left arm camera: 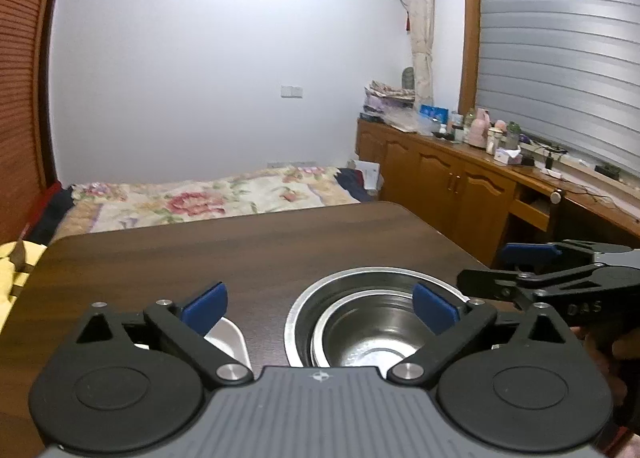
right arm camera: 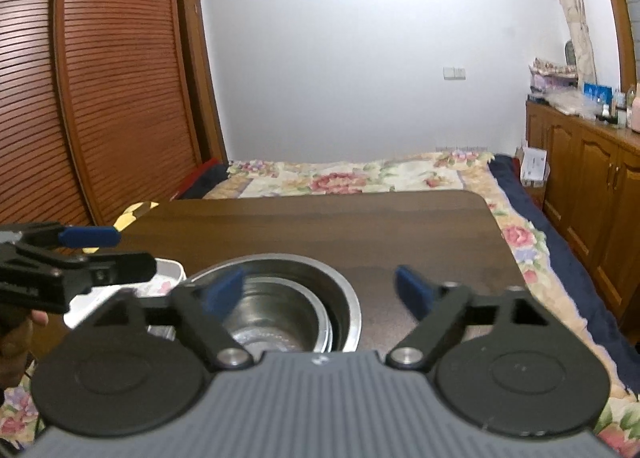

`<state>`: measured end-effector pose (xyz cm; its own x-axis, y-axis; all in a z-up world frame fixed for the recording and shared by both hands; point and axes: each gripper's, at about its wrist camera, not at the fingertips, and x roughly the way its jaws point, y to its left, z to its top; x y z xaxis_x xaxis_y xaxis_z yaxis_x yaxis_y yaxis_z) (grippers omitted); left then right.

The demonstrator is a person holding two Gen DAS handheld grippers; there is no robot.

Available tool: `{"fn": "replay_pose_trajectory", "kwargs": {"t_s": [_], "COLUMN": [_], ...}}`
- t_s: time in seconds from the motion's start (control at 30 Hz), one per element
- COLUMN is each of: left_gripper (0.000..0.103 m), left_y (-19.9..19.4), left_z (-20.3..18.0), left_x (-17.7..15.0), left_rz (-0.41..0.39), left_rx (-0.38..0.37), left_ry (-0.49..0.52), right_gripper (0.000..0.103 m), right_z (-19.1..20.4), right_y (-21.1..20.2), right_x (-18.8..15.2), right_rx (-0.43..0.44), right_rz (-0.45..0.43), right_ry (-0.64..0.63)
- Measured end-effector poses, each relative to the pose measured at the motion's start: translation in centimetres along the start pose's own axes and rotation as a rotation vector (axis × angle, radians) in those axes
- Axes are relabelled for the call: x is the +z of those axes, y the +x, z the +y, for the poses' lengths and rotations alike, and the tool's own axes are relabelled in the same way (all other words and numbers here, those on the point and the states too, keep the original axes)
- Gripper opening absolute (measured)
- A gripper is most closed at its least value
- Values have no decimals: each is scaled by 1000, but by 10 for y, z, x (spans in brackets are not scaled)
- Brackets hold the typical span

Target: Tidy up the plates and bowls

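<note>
Left tongs [left arm camera: 318,308]: nearest item in the left wrist view, grey ribbed body with black linkages; blue pads spread wide, nothing between them, nothing held.

Right tongs [right arm camera: 320,290]: same make, nearest item in the right wrist view; pads likewise wide apart and empty.

Desk [left arm camera: 240,250]: dark wood grain, rounded far corners; largest carrier in the scene, with a flowered bed [right arm camera: 360,177] beyond its far edge at 12 o'clock.

Outer steel bowl [left arm camera: 296,310]: round, so no long axis to line up with; sits on the desk near its front edge. From the left tongs it lies at about 1 o'clock, its right pad hanging over the rim. From the right tongs it lies at about 11 o'clock, the left pad over the rim. Neither hand is plainly nearer.

Inner steel bowl [left arm camera: 368,338]: nested inside the outer one, upright. Judged already stacked.

White dish [left arm camera: 230,336]: square-cornered, just left of the bowls, at 10 o'clock from the left tongs. The left wrist view shows only one corner; the right wrist view shows more of it, possibly with a floral print inside, though the other tongs cover much of it.
</note>
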<state>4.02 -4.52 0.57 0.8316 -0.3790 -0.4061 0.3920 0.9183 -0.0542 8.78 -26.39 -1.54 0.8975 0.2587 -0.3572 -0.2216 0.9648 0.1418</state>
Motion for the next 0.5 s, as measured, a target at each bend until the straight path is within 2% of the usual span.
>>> {"fn": "replay_pose_trajectory", "kwargs": {"t_s": [0.1,0.5], "left_gripper": [101,97], "left_y": [0,28], "left_z": [-2,9], "left_x": [-7,-33], "left_rz": [-2,67], "left_rx": [12,-12], "left_ry": [-1,-67], "right_gripper": [103,103], "right_z": [0,-5], "right_y": [-1,23], "right_x": [-5,-34], "right_rx": [0,-13], "right_rz": [-26,0], "right_ry": [5,28]}}
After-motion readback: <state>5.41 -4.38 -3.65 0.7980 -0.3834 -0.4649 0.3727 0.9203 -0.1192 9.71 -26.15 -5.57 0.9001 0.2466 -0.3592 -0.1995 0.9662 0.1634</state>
